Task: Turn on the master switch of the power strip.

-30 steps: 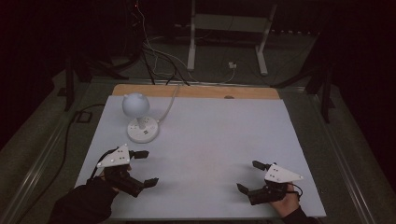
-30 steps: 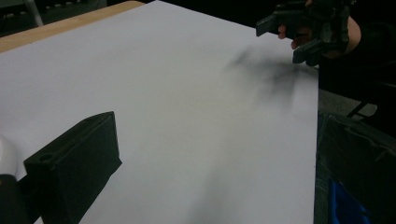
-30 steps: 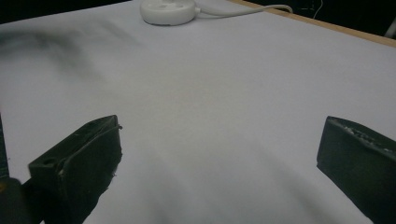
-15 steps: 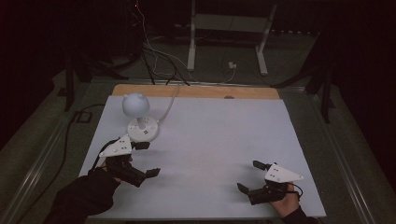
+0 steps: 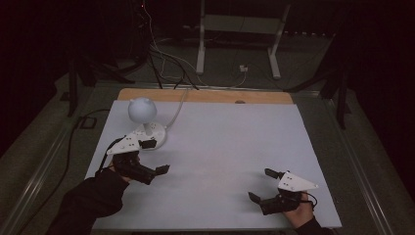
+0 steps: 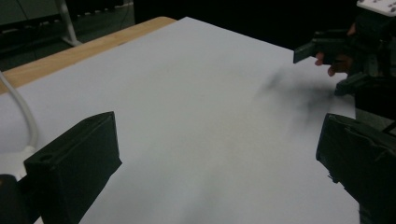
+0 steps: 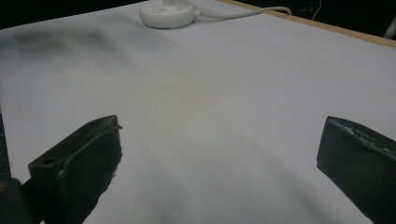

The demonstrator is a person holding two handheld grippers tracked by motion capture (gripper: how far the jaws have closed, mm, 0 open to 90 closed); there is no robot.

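1. Fingers of the left gripper (image 5: 155, 156) are standing wide apart with nothing between them, hovering just short of the lamp (image 5: 143, 122), which is sitting beyond and slightly to the outer side of them on the table (image 5: 230, 147).
2. Fingers of the right gripper (image 5: 262, 185) are likewise spread wide and holding nothing, resting low at the near edge, well apart from the lamp.
3. Judging by where the left gripper is sitting, the reach toward the lamp looks like the step in hand; doing it well probably means lining the open fingers up square with the thin stem, above the round base (image 7: 166, 12), and closing gently so the lamp is not tipping.
4. Lighting is dim, so the stem is blending into the base in the high view, and any switch on the base is hard to make out.
5. A cord (image 7: 243, 12) is trailing off the far edge, its end hidden.
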